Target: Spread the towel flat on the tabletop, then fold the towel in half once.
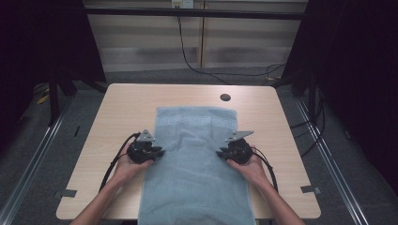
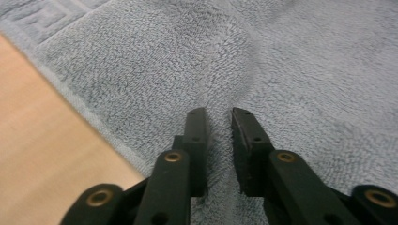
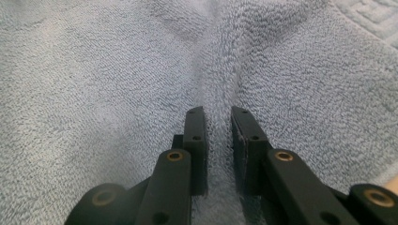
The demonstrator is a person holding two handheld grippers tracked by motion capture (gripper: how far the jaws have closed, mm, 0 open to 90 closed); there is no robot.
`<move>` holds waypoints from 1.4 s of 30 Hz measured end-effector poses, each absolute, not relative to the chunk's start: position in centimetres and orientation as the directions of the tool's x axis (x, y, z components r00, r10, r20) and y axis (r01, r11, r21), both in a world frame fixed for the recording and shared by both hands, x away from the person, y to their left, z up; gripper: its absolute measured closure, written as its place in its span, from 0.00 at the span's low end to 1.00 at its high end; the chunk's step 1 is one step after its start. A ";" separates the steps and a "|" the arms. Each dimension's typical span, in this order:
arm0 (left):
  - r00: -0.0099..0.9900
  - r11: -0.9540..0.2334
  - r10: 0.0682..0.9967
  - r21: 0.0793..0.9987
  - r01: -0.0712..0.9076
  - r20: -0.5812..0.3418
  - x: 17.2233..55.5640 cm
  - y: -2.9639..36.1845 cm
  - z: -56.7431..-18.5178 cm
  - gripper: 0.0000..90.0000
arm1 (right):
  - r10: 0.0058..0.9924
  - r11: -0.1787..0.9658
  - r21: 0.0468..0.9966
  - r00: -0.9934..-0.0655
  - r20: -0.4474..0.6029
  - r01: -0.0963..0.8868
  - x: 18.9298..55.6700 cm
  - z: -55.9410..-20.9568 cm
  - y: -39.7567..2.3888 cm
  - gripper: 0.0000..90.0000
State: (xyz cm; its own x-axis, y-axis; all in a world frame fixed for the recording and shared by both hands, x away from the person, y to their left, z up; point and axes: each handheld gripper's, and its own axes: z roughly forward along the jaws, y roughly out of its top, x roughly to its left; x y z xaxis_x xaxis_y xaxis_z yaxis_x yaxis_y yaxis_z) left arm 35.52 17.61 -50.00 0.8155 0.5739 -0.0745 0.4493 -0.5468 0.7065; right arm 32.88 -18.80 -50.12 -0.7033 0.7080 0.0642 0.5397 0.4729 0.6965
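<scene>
One pale wooden tabletop (image 1: pixel 122 108) carried everything, with bare wood left along its left, right and far edges and a small round hole (image 1: pixel 225 97) near its far right corner. A light blue towel (image 1: pixel 195 173) lay spread down the middle, its far end short of the far edge and its near end hanging over the near edge. A woven key-pattern band (image 1: pixel 197 122) crossed the towel near its far end; no writing or label could be read. Two strips of grey tape (image 1: pixel 309 189) sat near the near corners. Dark curtains stood at both sides beyond the tabletop, and a black cable trailed on the floor past the far edge. The left tool (image 2: pixel 218 117) sat at the towel's left edge, jaws closed on a raised fold of cloth. The right tool (image 3: pixel 218 115) pinched a ridge of towel at the right edge likewise.
</scene>
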 end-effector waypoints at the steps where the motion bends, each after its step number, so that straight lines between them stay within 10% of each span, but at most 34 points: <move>1: 0.817 -0.543 0.570 0.707 0.453 -0.086 35.1 17.8 -50.0 0.88 | 0.709 0.475 0.692 -0.703 0.065 0.543 32.4 -50.1 -18.8 0.87; 29: 0.856 -0.545 0.477 0.697 0.466 -0.199 25.0 20.3 -49.7 0.84 | 0.615 0.514 0.676 -0.776 0.137 0.527 22.0 -49.5 -19.2 0.72; 42: 0.847 -0.530 0.510 0.721 0.446 -0.149 27.7 18.2 -49.9 0.60 | 0.740 0.368 0.746 -0.661 0.128 0.556 29.3 -47.2 -23.2 0.58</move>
